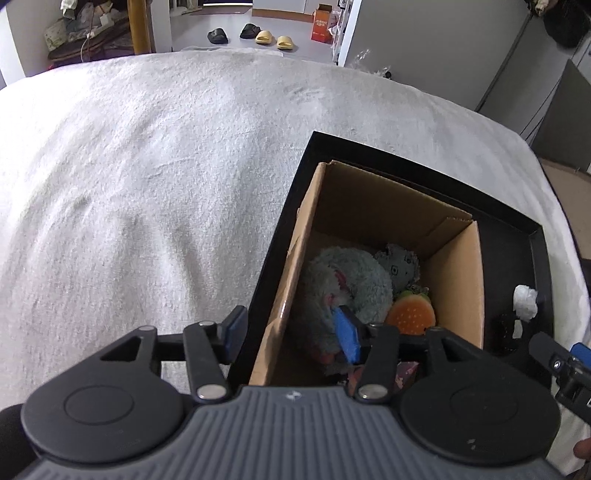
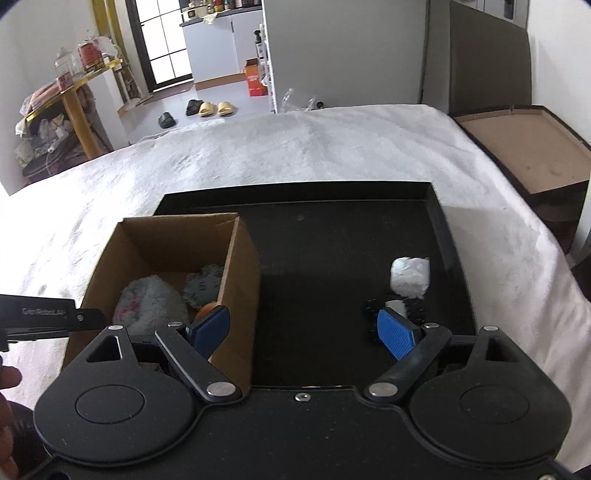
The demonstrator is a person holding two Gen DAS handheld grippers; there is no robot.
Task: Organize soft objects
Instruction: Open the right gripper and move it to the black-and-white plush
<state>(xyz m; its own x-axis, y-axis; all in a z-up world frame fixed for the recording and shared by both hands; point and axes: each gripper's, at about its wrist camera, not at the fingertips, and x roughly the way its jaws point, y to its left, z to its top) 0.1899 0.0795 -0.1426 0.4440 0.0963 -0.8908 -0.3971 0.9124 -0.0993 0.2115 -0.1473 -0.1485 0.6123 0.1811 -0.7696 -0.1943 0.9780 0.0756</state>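
At one o'clock from my wide-open right gripper [image 2: 303,328], well apart from the cardboard box [image 2: 236,280], the white soft lump [image 2: 410,277] on the black tray [image 2: 439,221] looks light and squashy; I'd pinch its middle. My left gripper [image 1: 291,328] gapes wide.

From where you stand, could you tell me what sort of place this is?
Most likely a lived-in home, probably a bedroom: a bed-like surface under a white blanket, slippers on the floor beyond, and a kitchen counter through the doorway.

Light: bright daylight from the window [image 2: 162,40], bed cover [image 2: 332,147] nearly washed out.
Shadows: box interior [image 1: 369,229] dim.
Distortion: strong fisheye bending at edges.
Blur: slight, lower corners.
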